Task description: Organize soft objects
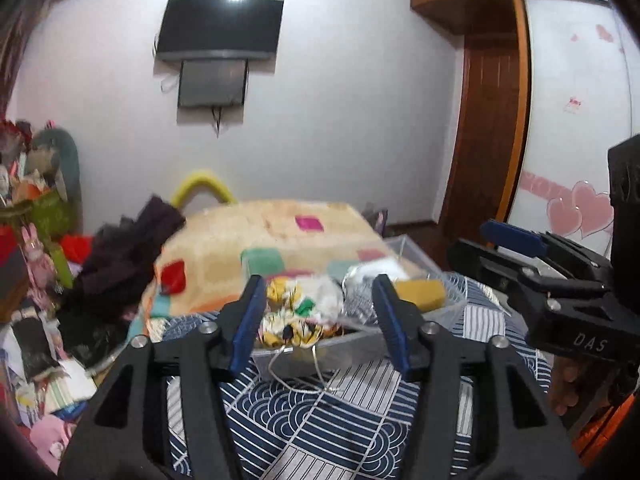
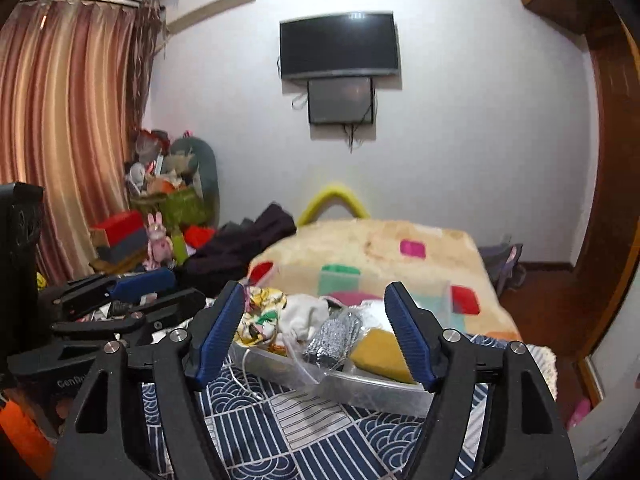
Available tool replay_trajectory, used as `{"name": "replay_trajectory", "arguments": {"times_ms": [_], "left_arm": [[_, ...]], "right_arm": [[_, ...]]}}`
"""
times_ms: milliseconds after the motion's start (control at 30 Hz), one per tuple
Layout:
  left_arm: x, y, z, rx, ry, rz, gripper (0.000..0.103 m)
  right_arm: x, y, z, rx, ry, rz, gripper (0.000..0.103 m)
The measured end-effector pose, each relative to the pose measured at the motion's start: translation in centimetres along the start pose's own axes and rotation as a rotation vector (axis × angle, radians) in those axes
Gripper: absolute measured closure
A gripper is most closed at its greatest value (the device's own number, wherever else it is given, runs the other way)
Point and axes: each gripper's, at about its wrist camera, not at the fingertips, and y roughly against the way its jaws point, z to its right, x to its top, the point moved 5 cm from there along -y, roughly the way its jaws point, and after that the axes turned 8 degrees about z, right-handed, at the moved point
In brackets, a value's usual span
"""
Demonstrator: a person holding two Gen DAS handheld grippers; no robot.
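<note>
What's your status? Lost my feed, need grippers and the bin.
Left gripper open, empty. Right gripper open, empty. Clear bin ahead on the bed, holding patterned cloth, yellow sponge. White cord trailing out front.

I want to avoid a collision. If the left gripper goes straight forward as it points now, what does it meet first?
Most likely the yellow patterned cloth piled in the clear plastic box, which sits between the open jaws of the left gripper. Depth is unclear.
</note>
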Motion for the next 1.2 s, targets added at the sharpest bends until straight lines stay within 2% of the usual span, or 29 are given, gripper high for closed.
{"name": "replay_trajectory", "arguments": {"times_ms": [67,200,233,267,333,433,833,1200], "left_arm": [[0.6,1.4,0.4,0.000,-0.005,0.038,0.040],[1.5,4.0,0.9,0.026,-0.021,0.112,0.024],[1.6,4.6,1.1,0.030,-0.024,0.127,0.016],[1.7,5.0,1.1,0.035,-0.024,0.137,0.012],[1.9,5.7,1.3,0.041,-0.024,0.156,0.005],[1.8,6.6,1.8,0.047,-0.037,0.166,0.002],[1.4,7.9,2.4,0.045,-0.036,0.167,0.001],[1.3,7.9,2.4,0.038,-0.032,0.165,0.000]], "right_arm": [[0.4,1.3,-0.2,-0.017,0.011,0.039,0.025],[1.0,4.3,-0.5,-0.047,0.027,0.122,0.018],[1.0,4.8,-0.5,-0.050,0.026,0.133,0.016],[1.0,5.2,-0.5,-0.051,0.022,0.141,0.014],[1.0,6.0,-0.3,-0.055,0.011,0.154,0.006],[0.8,7.1,-0.1,-0.082,-0.001,0.186,0.000],[0.3,9.1,-0.4,-0.111,0.010,0.212,0.000],[0.2,9.2,-0.6,-0.109,0.011,0.212,0.000]]}}
